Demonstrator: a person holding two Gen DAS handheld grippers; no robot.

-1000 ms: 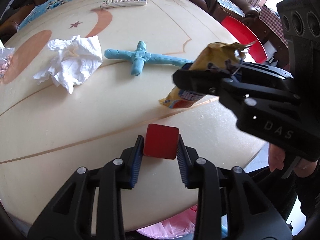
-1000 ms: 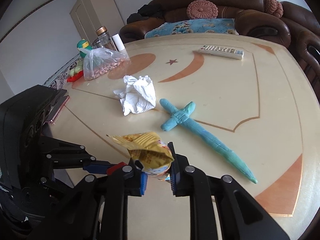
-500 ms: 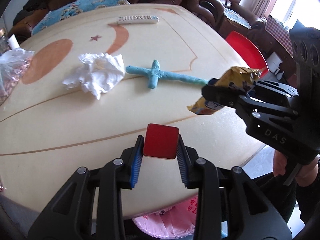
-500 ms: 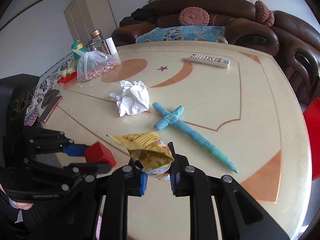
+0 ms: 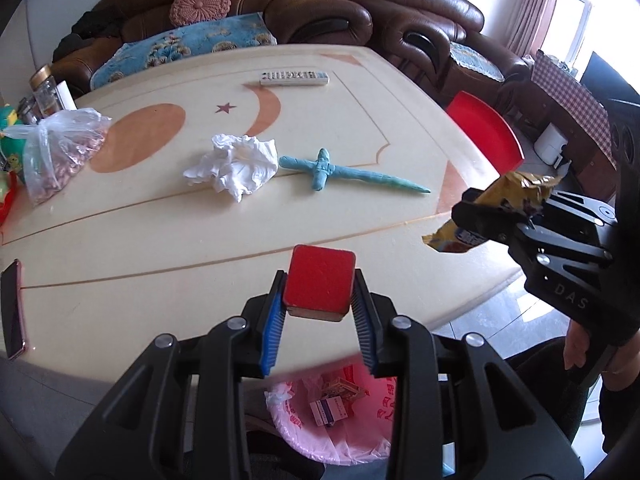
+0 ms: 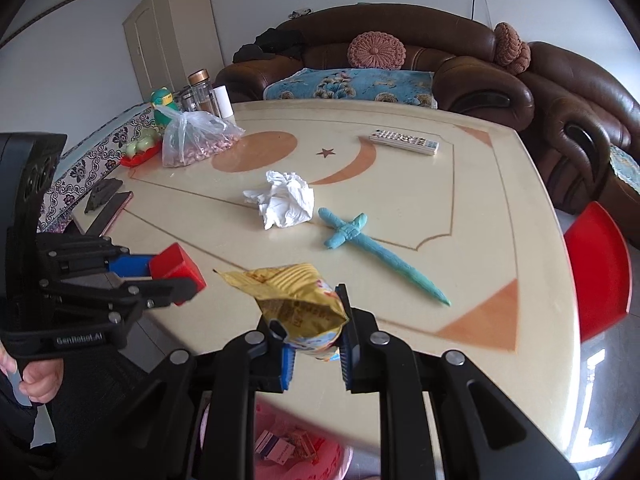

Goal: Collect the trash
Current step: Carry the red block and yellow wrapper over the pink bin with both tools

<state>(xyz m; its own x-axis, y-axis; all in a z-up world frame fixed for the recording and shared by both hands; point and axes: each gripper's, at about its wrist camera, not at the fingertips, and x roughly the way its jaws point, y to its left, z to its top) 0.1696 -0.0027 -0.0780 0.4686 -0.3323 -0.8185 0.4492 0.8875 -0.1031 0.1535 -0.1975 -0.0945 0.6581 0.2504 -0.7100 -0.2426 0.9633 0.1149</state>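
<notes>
My left gripper (image 5: 319, 312) is shut on a red block (image 5: 319, 284), held above the table's near edge; it also shows in the right wrist view (image 6: 176, 270). My right gripper (image 6: 314, 340) is shut on a crumpled yellow snack bag (image 6: 298, 300), seen at the right of the left wrist view (image 5: 496, 208). A pink-lined trash bin (image 5: 320, 420) with small boxes inside stands below both grippers, under the table edge (image 6: 288, 448). A crumpled white tissue (image 5: 234, 166) and a blue clay sword (image 5: 344, 170) lie mid-table.
A remote (image 5: 294, 77) lies at the far side. A plastic bag of nuts (image 5: 56, 152), bottles (image 6: 202, 90) and a phone (image 5: 12, 308) sit at the left. A red chair (image 6: 600, 268) stands right of the table. A brown sofa (image 6: 400, 64) is behind.
Both grippers have pulled back and up from the table toward its near edge, each keeping its hold. The trash bin has come into view below them.
</notes>
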